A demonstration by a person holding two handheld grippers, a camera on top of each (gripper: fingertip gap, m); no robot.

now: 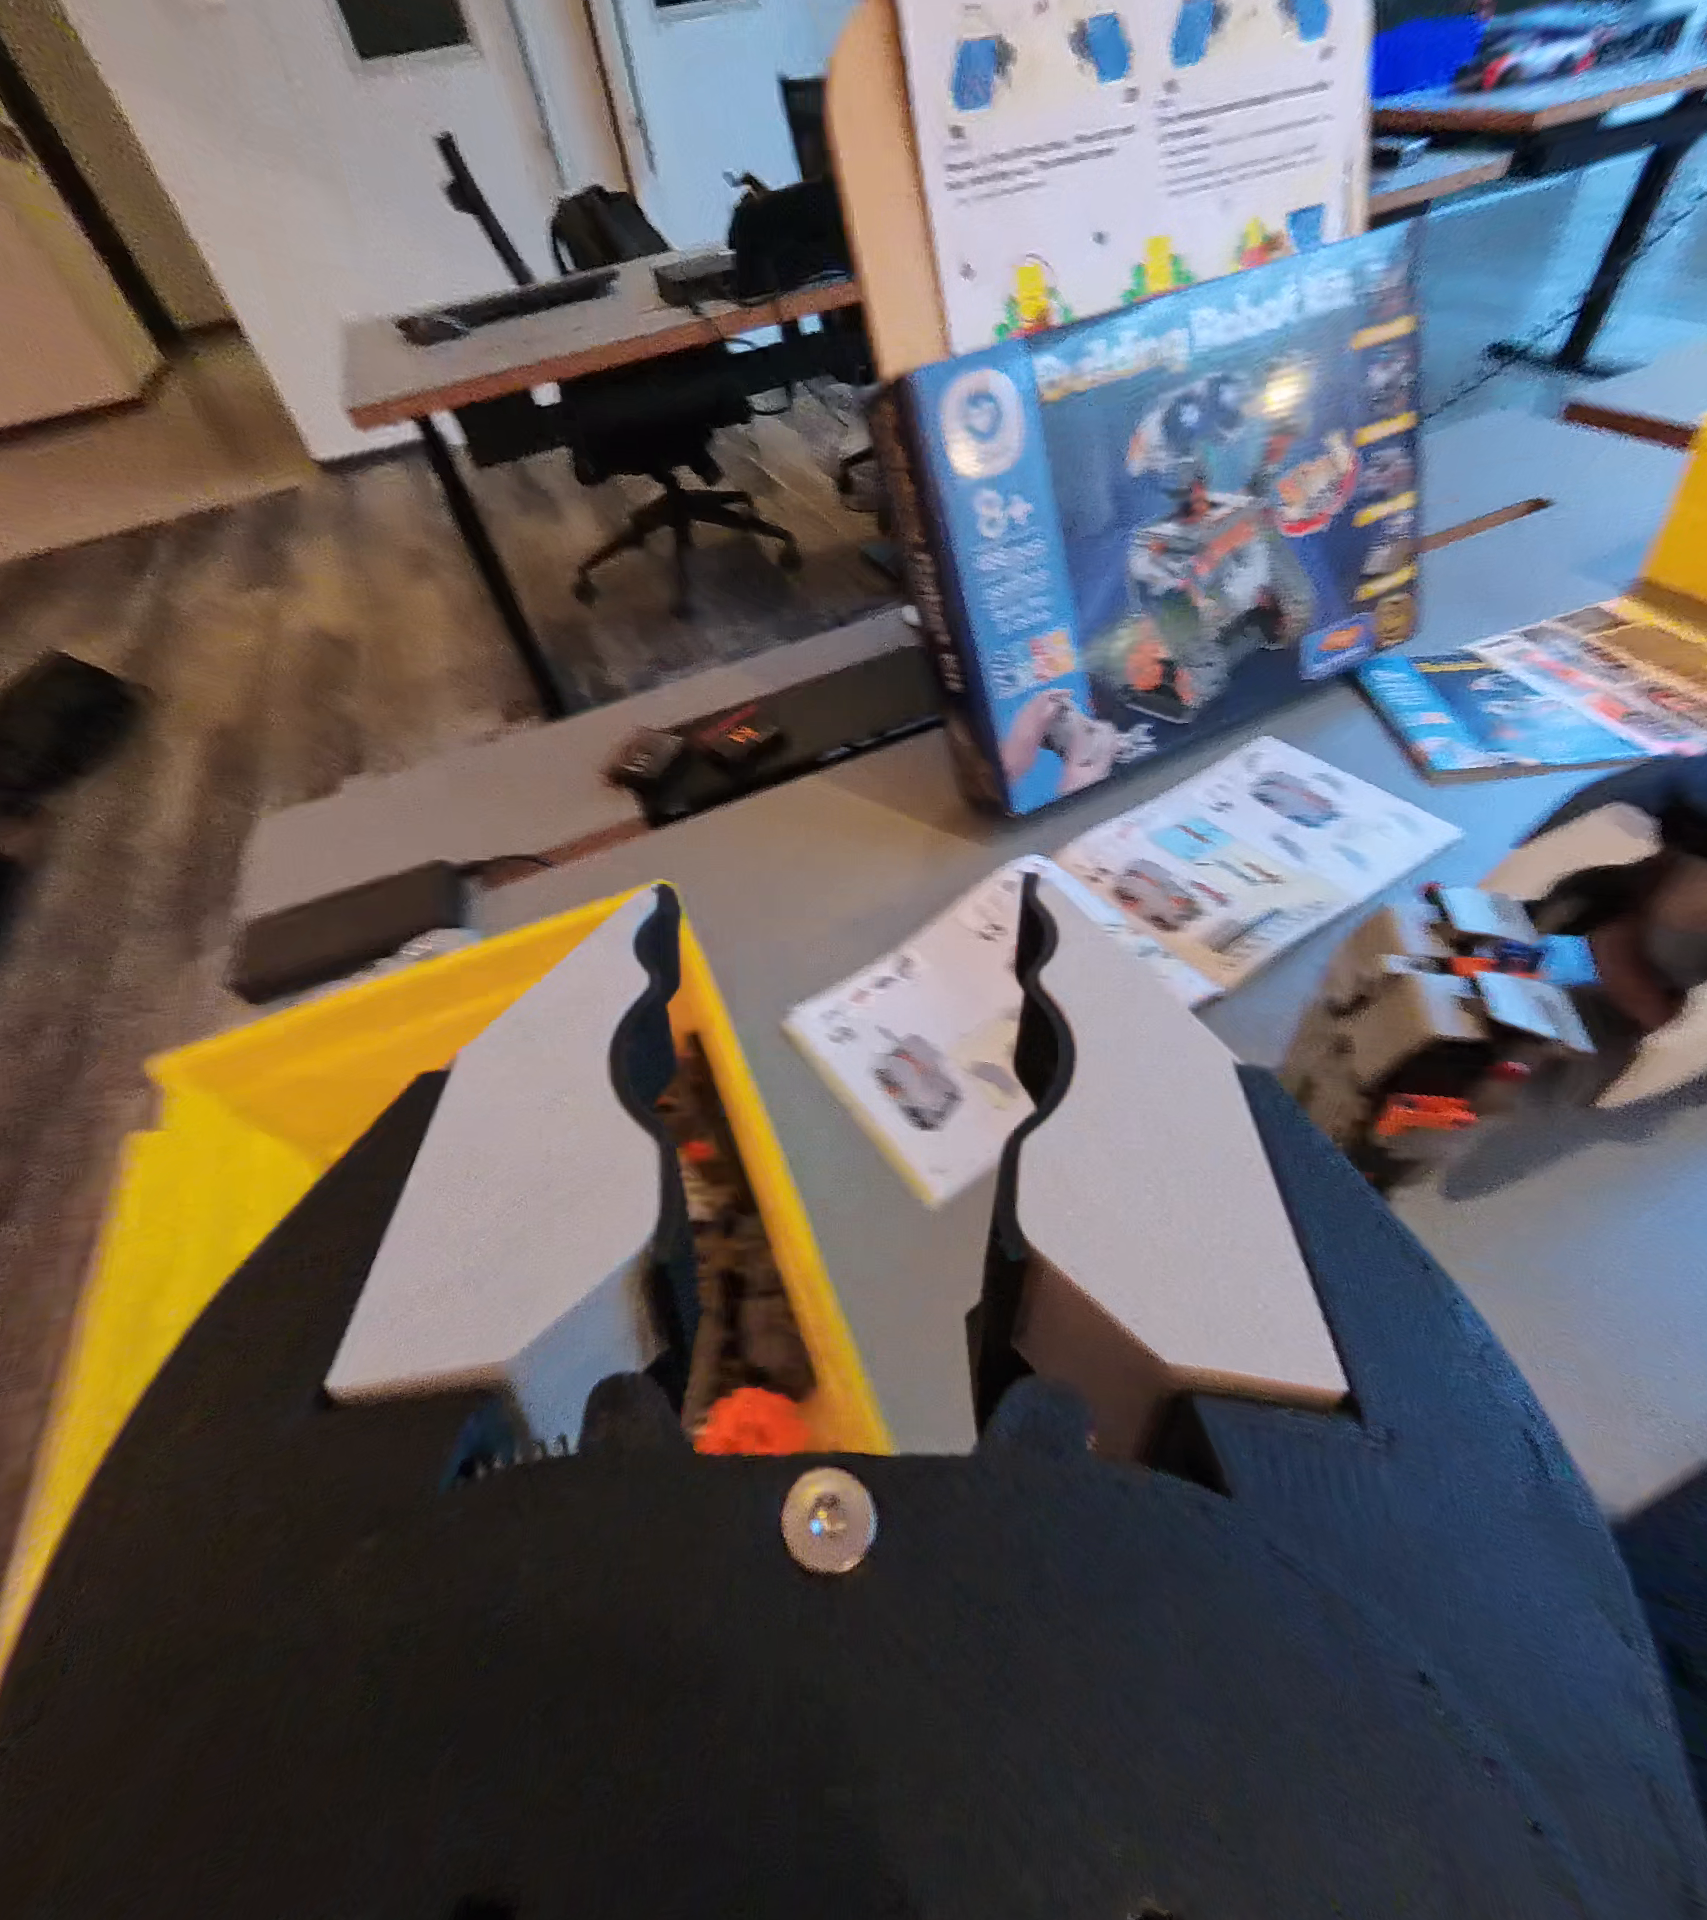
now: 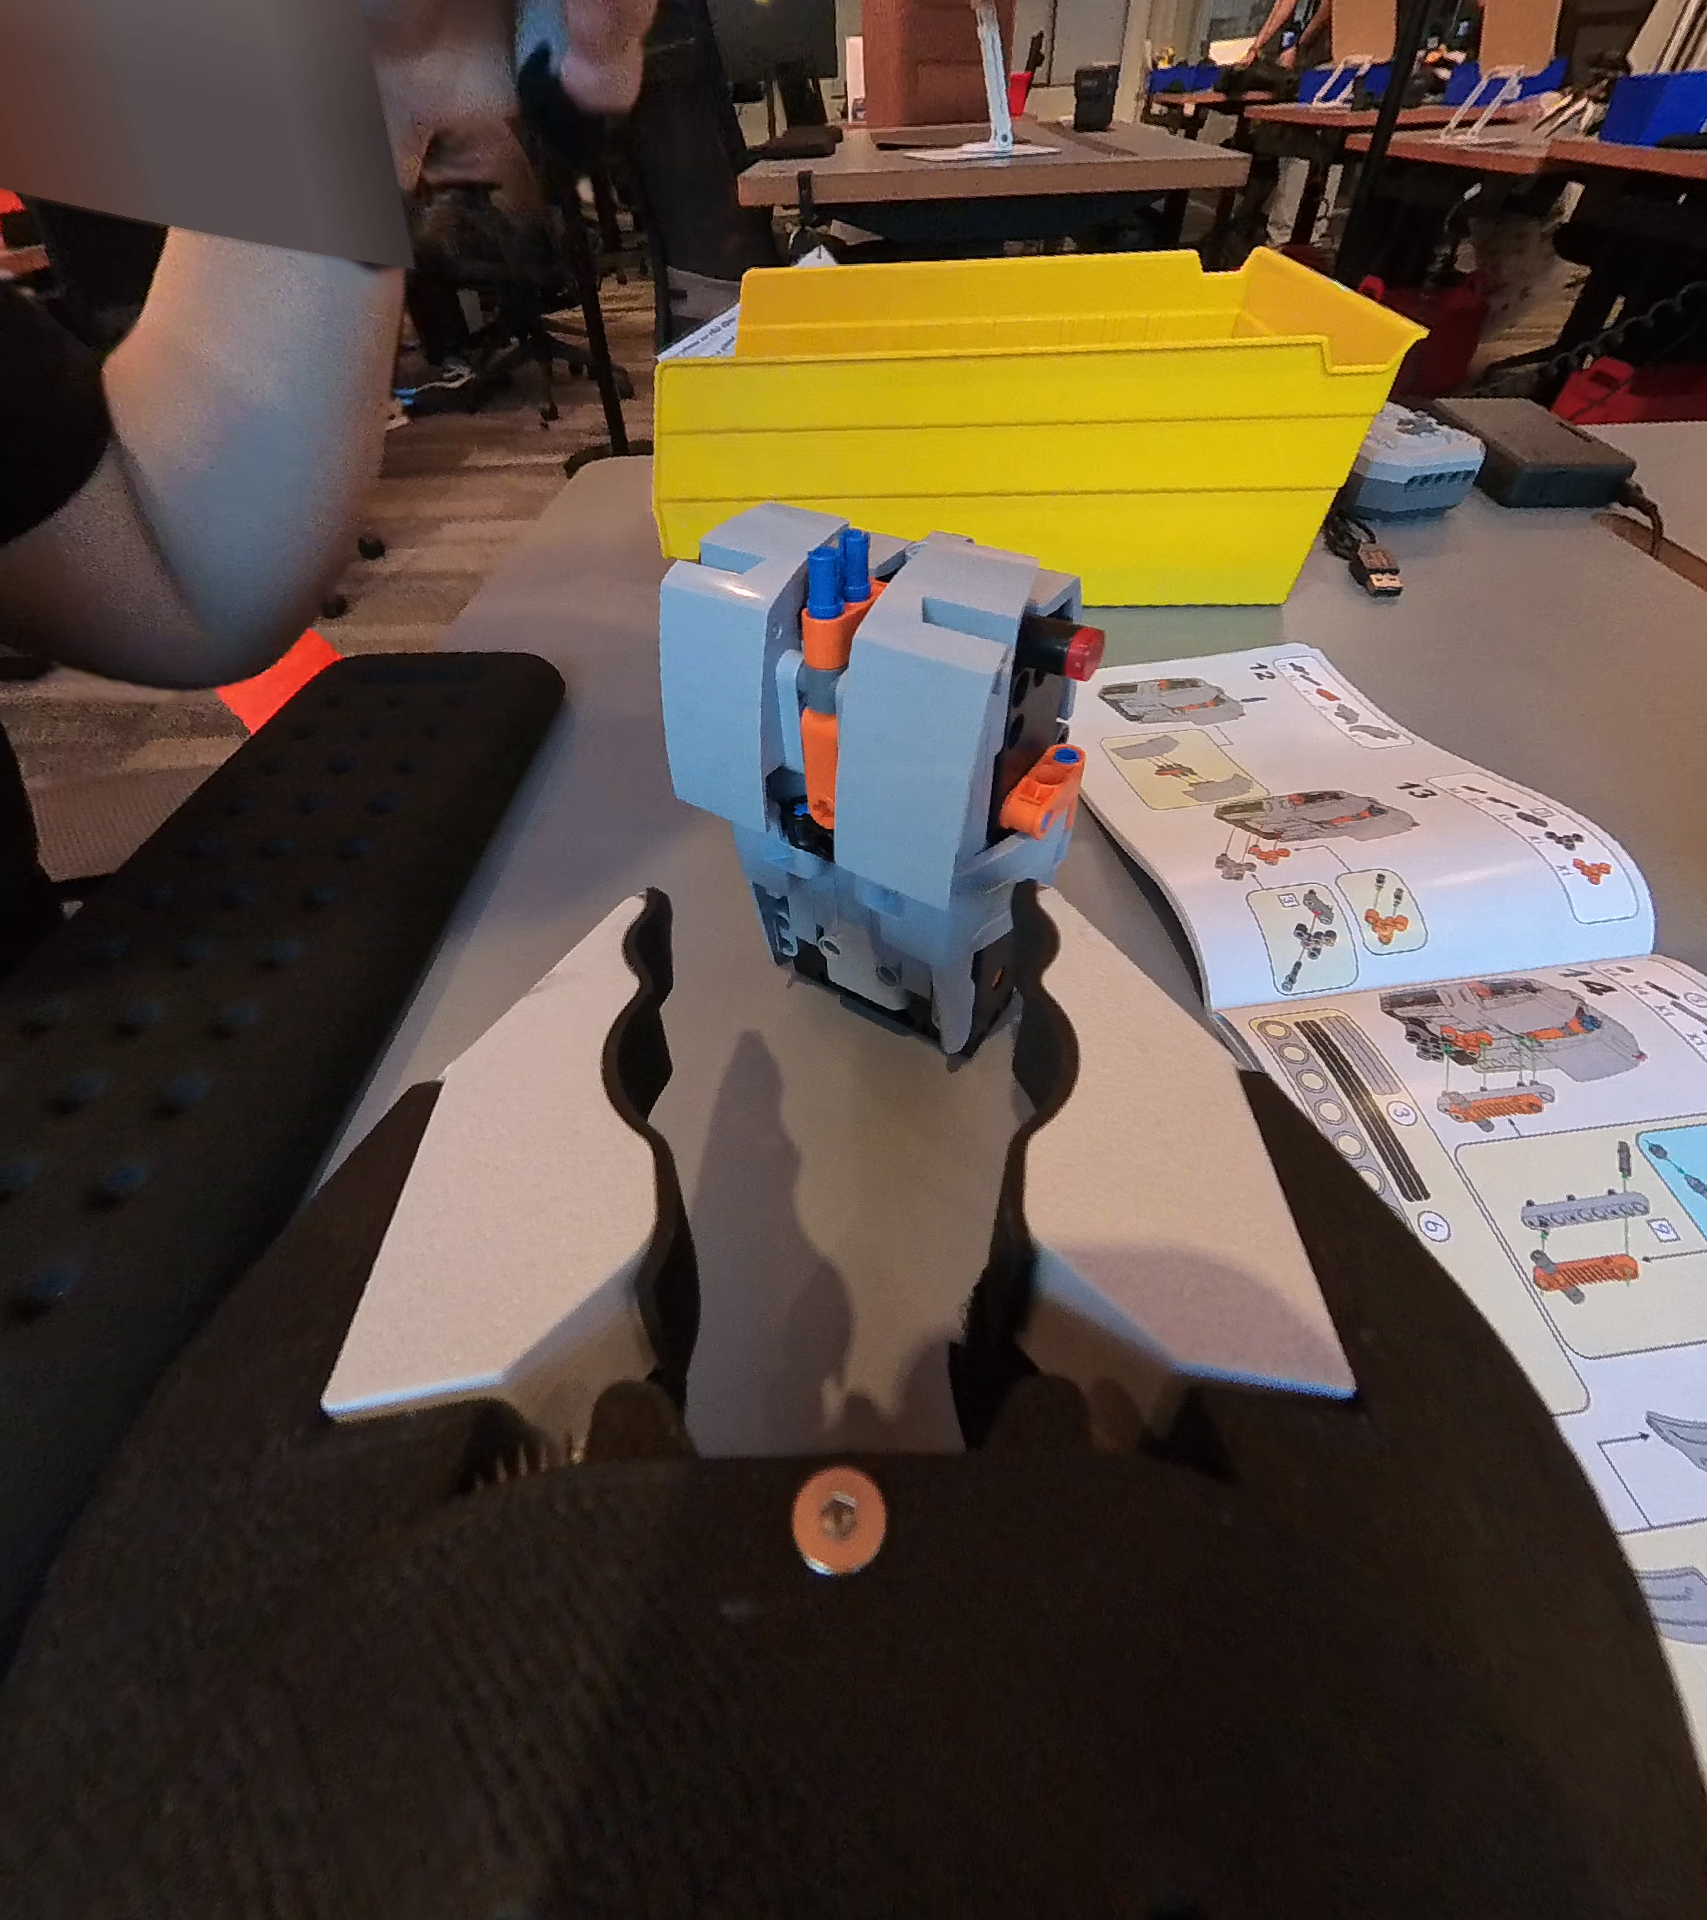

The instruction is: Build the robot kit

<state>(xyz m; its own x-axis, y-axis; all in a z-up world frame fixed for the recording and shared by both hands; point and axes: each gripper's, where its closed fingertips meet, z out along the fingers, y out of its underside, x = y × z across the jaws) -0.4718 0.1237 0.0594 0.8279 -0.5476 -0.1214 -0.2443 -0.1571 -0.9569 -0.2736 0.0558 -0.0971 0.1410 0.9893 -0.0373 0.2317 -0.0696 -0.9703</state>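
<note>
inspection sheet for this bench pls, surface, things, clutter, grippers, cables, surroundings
surface: grey table, mostly bare.
things: grey-and-orange brick model upright, open instruction booklet beside it, yellow bin behind; second yellow bin holding small parts.
clutter: kit box standing, grey hub, black adapter.
grippers: left gripper open above the parts bin's edge; right gripper open, model's base at its tips.
cables: black plug lead by the bin.
surroundings: desks, office chair.
</note>
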